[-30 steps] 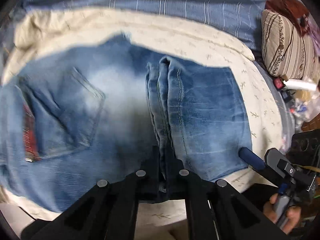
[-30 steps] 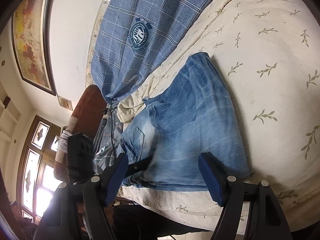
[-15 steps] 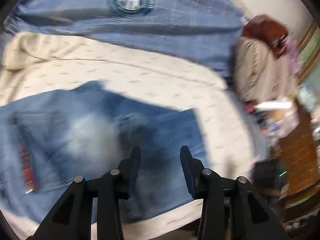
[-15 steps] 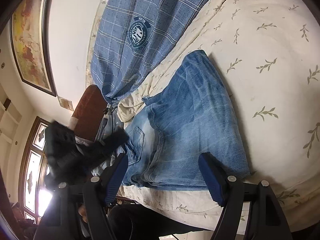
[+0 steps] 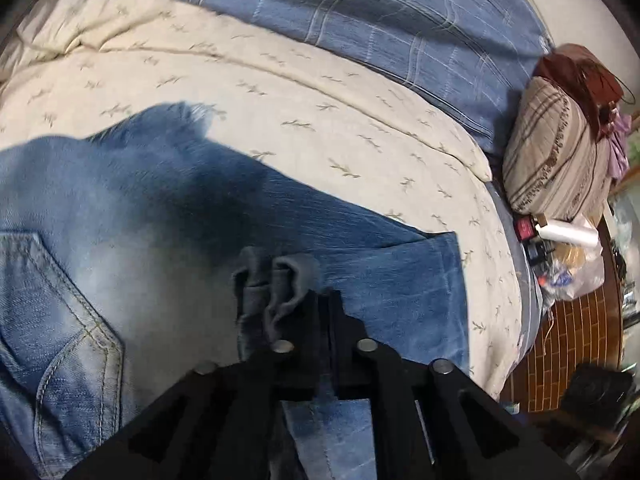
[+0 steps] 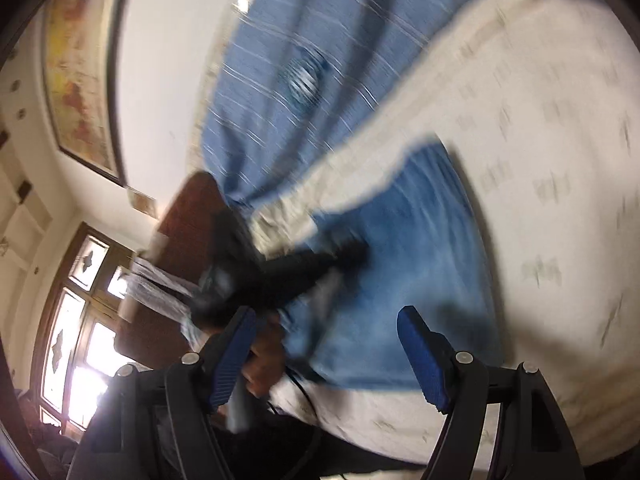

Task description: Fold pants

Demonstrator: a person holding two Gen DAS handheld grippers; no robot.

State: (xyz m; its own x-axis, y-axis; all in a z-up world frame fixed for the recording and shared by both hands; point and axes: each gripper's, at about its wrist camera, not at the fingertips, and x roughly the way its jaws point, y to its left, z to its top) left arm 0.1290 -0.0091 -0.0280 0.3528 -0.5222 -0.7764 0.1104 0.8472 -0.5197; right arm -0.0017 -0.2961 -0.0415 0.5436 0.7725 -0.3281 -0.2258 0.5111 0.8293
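One pair of blue jeans [image 5: 168, 248] lies spread on the cream leaf-print bedspread [image 5: 304, 100] of a bed, taking up the near left part of the left wrist view; a back pocket [image 5: 60, 320] with pale stitching shows at the left edge. The left gripper [image 5: 320, 312] has its jaws closed on a bunched ridge of denim [image 5: 276, 284] at the middle of the jeans, with folds of cloth standing up just ahead of the black fingers. To the right of the pinched folds a flatter panel of the jeans reaches a straight edge on the bedspread.

In the right wrist view, which is blurred, the jeans [image 6: 404, 280] appear as a blue patch on the bedspread [image 6: 540, 160]. The right gripper [image 6: 324, 356] hangs above their near edge with its jaws wide apart and nothing between the blue pads [image 6: 420, 360]. The left gripper [image 6: 288, 272] shows there as a dark shape lying across the jeans.

Beyond the bedspread lies a blue checked blanket [image 5: 400, 12]. At the right end of the bed sit a striped cushion [image 5: 560, 152], a white bottle [image 5: 568, 232] and some small clutter I cannot identify. A framed picture [image 6: 80, 76] hangs on the wall.
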